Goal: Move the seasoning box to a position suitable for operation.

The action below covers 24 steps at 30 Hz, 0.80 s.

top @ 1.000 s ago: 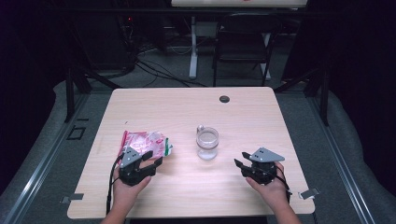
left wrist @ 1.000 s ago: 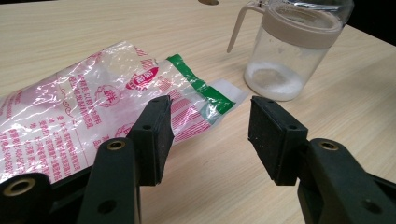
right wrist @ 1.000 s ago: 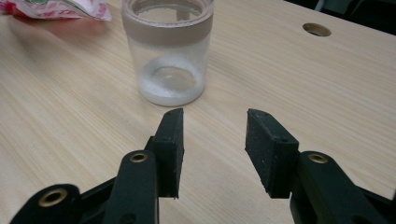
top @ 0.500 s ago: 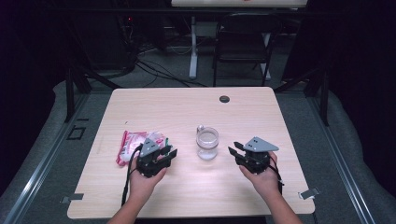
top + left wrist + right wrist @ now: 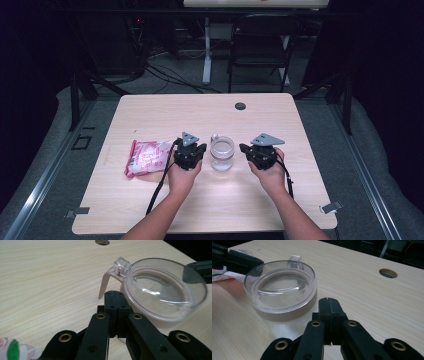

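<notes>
Work in hand: I am bringing both grippers in on the clear lidded jar (image 5: 222,152), one from each side; I read this as the approach before any handling of its lid.

Jar: it stands upright near the middle of the table (image 5: 150,107), clear lid on, with the small clasp (image 5: 122,265) and its tan lever (image 5: 104,284) at the rim, not yet touched.

Left gripper (image 5: 189,154): just beside the jar on its left; in the left gripper view its jaws are pressed together with nothing between them, their tips close against the jar's wall below the clasp. The jaws have just been closing, on nothing.

Right gripper (image 5: 259,154): just beside the jar on its right; in the right gripper view the jaws are likewise clenched and empty, tips near the tan band of the jar. These too have just been closing, on nothing.

Snack packet (image 5: 146,157): lies flat to the left of the left gripper, sealed as far as I can tell, apart from the jar.

Done so far: both grippers set at the jar.

Left to do: by my judgement everything else, since the jar is neither steadied nor opened, and the packet is untouched.
</notes>
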Each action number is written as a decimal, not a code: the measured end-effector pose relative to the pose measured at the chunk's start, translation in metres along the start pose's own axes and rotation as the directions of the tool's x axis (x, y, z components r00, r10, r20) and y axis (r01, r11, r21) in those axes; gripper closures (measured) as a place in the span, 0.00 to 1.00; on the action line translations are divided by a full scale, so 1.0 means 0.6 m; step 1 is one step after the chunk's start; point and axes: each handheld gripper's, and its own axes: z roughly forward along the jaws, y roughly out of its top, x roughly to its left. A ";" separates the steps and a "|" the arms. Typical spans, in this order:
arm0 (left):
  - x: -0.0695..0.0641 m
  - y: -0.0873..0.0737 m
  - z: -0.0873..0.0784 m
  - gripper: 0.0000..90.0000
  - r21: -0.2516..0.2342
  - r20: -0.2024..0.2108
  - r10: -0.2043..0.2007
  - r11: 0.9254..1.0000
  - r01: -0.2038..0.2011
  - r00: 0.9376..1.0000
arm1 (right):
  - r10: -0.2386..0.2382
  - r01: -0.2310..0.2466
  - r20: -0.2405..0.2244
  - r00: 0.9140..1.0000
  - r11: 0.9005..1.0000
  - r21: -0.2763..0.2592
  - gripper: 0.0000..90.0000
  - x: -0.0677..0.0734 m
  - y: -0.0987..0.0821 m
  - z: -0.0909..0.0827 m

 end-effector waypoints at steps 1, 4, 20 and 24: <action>-0.002 0.000 0.005 1.00 -0.003 -0.007 -0.003 1.000 0.003 1.000 | -0.006 0.006 -0.003 1.000 1.000 0.002 1.00 0.000 0.002 0.005; -0.003 0.002 0.016 1.00 0.011 -0.011 -0.014 1.000 0.014 1.000 | -0.019 0.019 -0.004 1.000 1.000 0.013 1.00 0.001 0.010 0.025; -0.012 -0.001 0.017 1.00 0.022 0.060 0.032 0.999 -0.034 0.998 | -0.021 0.022 -0.017 1.000 0.998 0.054 1.00 0.008 0.002 0.017; -0.020 -0.005 0.013 1.00 0.026 0.091 0.072 0.997 -0.075 0.993 | -0.037 0.037 -0.009 0.999 0.997 0.061 1.00 0.015 -0.008 -0.005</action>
